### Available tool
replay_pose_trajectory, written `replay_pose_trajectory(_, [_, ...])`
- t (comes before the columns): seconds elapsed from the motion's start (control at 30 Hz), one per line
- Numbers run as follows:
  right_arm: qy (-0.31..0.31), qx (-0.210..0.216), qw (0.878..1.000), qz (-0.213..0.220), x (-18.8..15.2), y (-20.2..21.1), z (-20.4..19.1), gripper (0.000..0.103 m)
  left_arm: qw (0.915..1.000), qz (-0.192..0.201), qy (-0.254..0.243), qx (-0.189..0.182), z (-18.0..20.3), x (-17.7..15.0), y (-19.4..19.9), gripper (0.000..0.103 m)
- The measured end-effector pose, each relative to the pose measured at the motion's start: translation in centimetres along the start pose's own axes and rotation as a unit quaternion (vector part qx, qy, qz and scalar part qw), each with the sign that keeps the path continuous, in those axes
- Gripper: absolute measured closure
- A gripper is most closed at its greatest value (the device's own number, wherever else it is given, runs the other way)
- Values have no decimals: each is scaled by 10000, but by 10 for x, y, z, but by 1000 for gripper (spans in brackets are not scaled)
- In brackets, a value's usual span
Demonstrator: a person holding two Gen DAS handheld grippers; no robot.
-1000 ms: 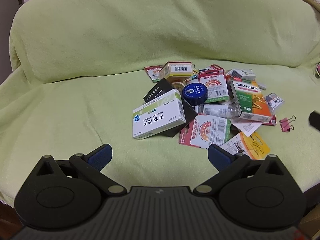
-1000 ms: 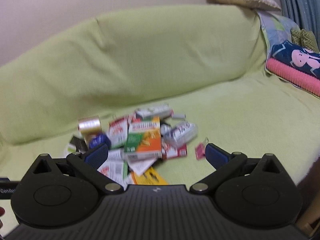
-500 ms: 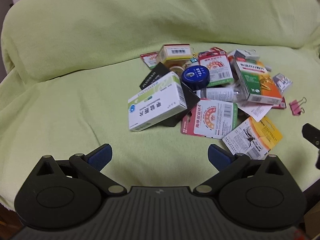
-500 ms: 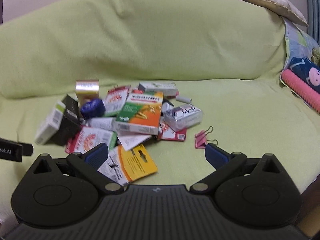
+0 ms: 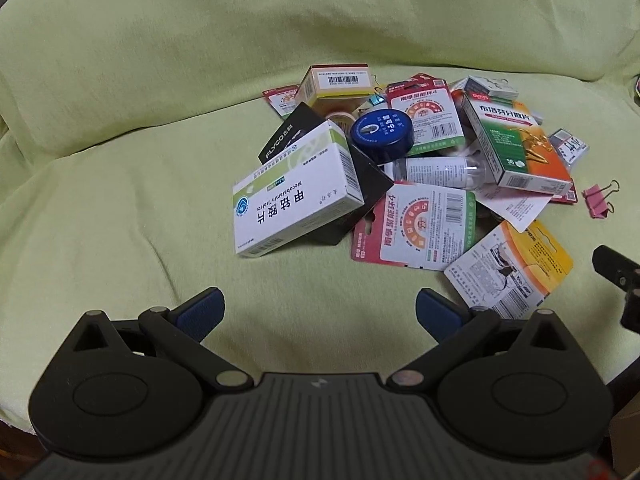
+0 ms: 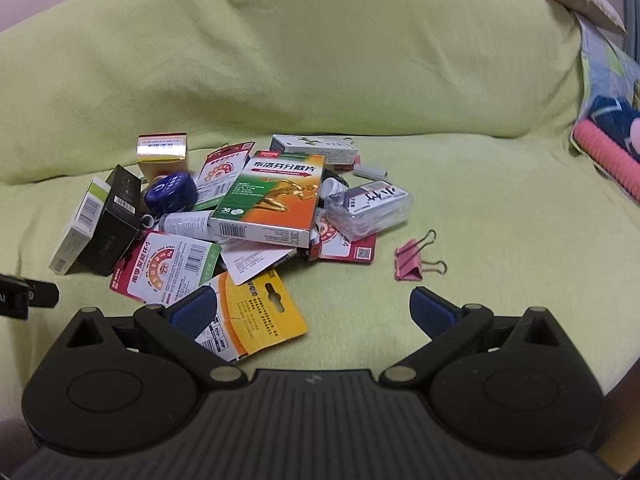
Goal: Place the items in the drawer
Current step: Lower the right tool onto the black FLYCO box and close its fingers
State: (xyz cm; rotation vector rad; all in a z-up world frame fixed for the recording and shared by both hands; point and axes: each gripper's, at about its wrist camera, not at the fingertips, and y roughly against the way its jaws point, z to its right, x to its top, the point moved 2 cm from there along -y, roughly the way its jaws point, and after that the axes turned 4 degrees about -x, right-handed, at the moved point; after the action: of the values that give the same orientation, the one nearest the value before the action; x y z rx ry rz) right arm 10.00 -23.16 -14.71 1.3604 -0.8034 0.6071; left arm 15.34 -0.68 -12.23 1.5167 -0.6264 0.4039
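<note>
On the green-covered sofa seat, toward its back edge, we see the pile of items w/ no drawer in either view. Our left gripper hangs over bare cover at the seat's front edge, jaws wide apart, nothing betw. them; the white tablet box lies just beyond it, leaning on a black box. A blue round tin sits behind those, touching a clear bottle that lies on its side. The green-orange medicine box rests on top of the pile's centre, overlapping a red-and-white card and loose white paper. A gold-lidded box stands at the pile's back-left corner, near the backrest. Our right gripper is also spread open and empty, its left fingertip over the yellow card at the pile's front; whether it touches we can't tell. A clear plastic case lies on the pile's right side, and a pink binder clip sits apart from the pile, on bare cover to the right. Cushions are stacked at the seat's far right end.
</note>
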Motion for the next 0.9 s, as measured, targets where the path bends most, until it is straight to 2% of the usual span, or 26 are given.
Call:
replay_pose_trajectory(0.07, [90,4,10000,0,-1,-2,-3,2,10000,-2,38,-23,-3,0,-2,1])
replay_pose_trajectory(0.23, [130,165,9997,-119,-5,-7,-10,11,10000,11,42,62,-10,-1,-4,1])
replay_pose_trajectory(0.63, [161,459,9986,-204,-8,-13,-24,12,9998,86,29,148,-23,-3,-8,1])
replay_pose_trajectory(0.9, [-16,765,9964,-369,-8,-21,-29,13,9986,260,-305,334,-20,-3,-15,1])
